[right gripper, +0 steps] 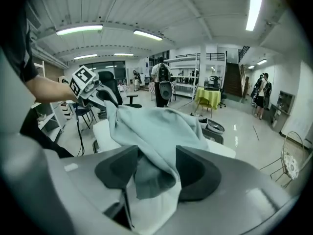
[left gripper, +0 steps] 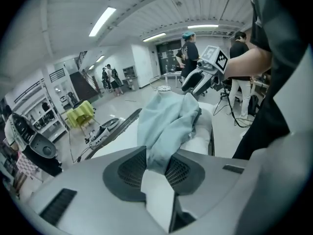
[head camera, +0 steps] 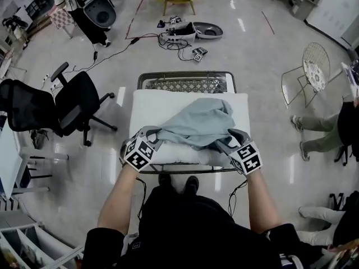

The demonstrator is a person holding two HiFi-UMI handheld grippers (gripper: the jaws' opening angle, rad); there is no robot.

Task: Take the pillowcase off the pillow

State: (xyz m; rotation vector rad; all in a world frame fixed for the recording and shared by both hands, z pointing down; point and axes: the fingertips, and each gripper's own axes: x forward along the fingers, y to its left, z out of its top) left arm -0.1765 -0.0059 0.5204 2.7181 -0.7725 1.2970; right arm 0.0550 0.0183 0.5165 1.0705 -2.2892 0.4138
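A pale blue-green pillowcase (head camera: 199,122) lies bunched on top of a white pillow (head camera: 151,102) on a small metal-framed table (head camera: 185,74). My left gripper (head camera: 154,132) is at the cloth's near left corner. In the left gripper view a fold of pillowcase (left gripper: 166,121) runs down between the parted jaws of that gripper (left gripper: 155,168). My right gripper (head camera: 233,134) is at the near right corner. In its own view the pillowcase (right gripper: 151,131) drapes loosely between the jaws of the right gripper (right gripper: 156,168), with a gap beside the left pad.
A black office chair (head camera: 73,102) stands left of the table and a wire chair (head camera: 314,66) to the right. Cases and cables (head camera: 185,32) lie on the floor beyond. Seated people's legs (head camera: 314,133) reach in from the right.
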